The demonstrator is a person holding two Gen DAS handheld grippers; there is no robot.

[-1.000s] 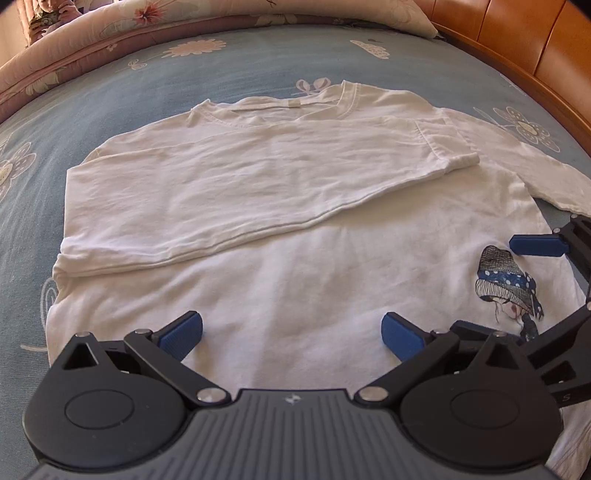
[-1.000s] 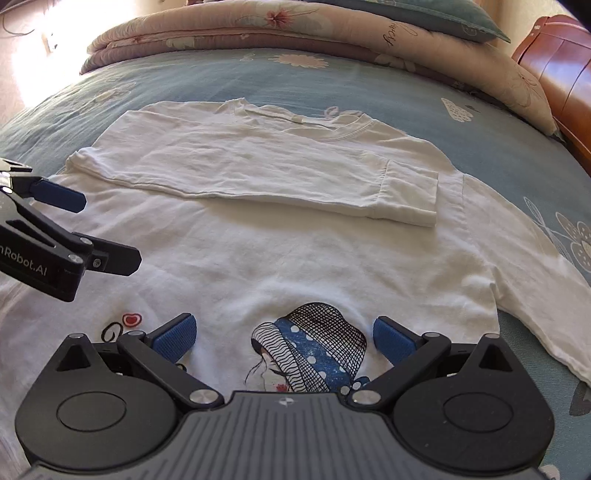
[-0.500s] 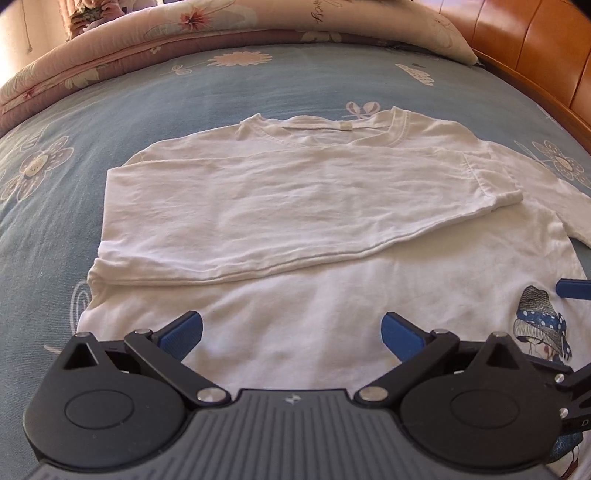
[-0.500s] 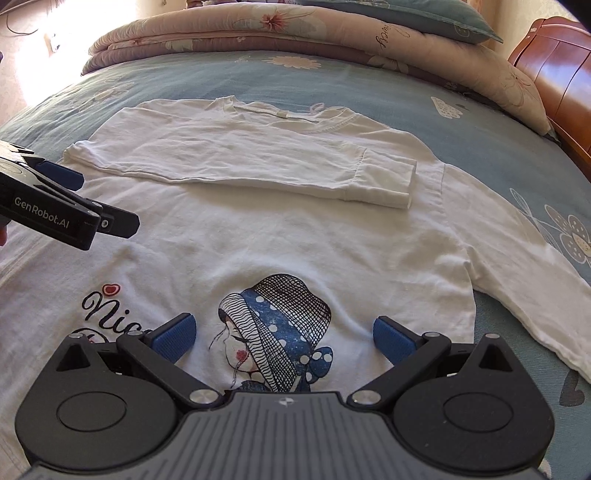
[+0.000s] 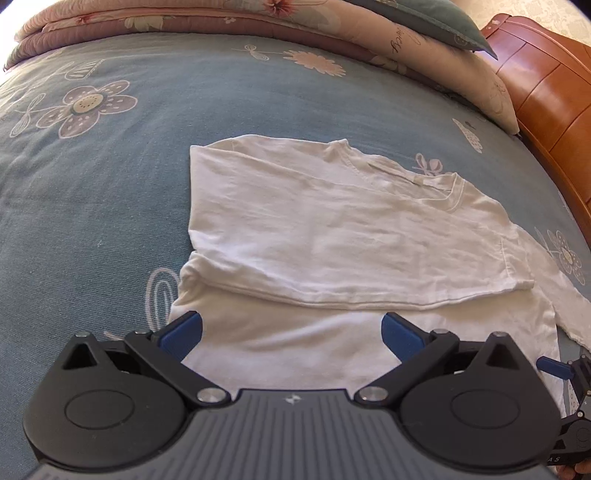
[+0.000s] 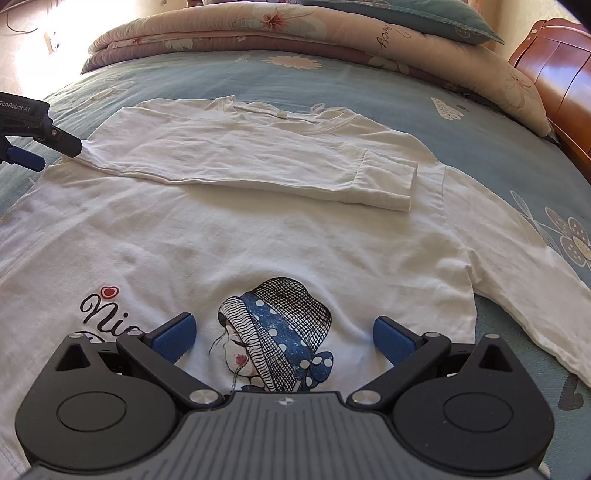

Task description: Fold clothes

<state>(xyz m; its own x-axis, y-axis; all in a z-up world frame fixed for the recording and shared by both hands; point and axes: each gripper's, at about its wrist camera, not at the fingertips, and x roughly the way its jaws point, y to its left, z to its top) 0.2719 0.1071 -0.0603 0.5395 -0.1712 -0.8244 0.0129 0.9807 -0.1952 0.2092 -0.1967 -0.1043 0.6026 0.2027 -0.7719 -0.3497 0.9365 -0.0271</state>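
Shirt [image 6: 258, 229] is lying flat on the bed [image 5: 92, 192], one sleeve [image 6: 229, 158] folded across its chest. Both my tongs, left [image 5: 291, 330] and right [image 6: 284, 334], are hovering wide, empty. Light, limp cotton; I'm judging the outstretched sleeve's cuff [image 6: 561, 354] best for pinching.

Bare bedspread [image 5: 92, 221] left of shirt [image 6: 258, 229], quilt roll [image 6: 258, 33] beyond collar

The white shirt [image 6: 258, 229] bears a black-and-blue polka-dot print of a hatted girl and black script with a red heart, on a grey-blue bedspread [image 5: 92, 192] with mauve flowers, beside an orange-brown wooden headboard [image 5: 546, 88].
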